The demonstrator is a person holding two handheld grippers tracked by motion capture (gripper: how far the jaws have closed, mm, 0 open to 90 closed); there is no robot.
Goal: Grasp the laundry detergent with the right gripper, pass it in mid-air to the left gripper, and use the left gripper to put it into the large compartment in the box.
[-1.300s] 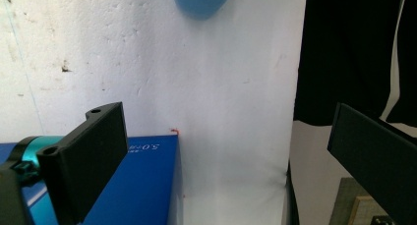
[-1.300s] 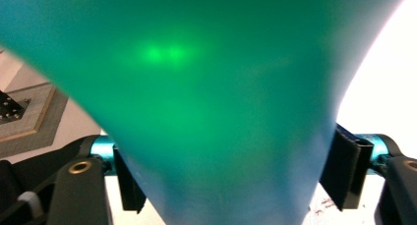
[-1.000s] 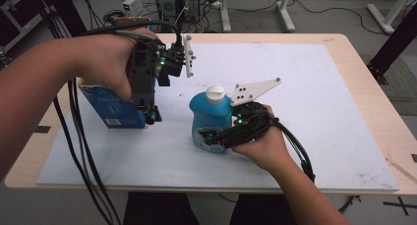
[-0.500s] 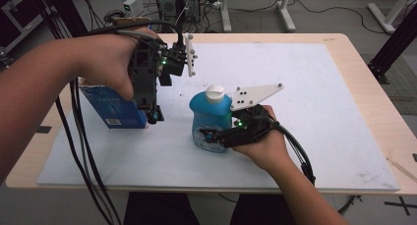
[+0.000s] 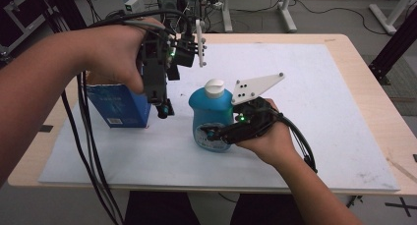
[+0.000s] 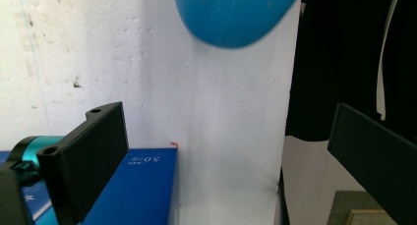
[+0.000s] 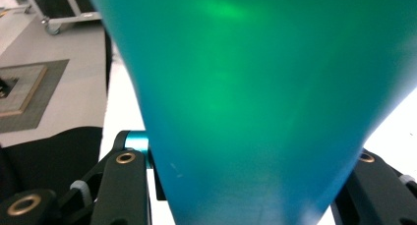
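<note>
The right gripper (image 5: 212, 134) has just been closing its fingers, and now they clamp the lower body of the blue bottle (image 5: 210, 112), which stands upright near the middle of the white sheet (image 5: 319, 112) on the table (image 5: 364, 77). So the grasp looks done & a lift seems possible next. The left gripper (image 5: 164, 109) hangs w/ fingers open, holding nothing, above the edge of the blue box (image 5: 118, 107). That box stands near the bottle's left side and may be in the way.

High view dim w/ soft shadows; bottle (image 7: 246, 102) blurred close-up, green glare in right gripper view.
</note>
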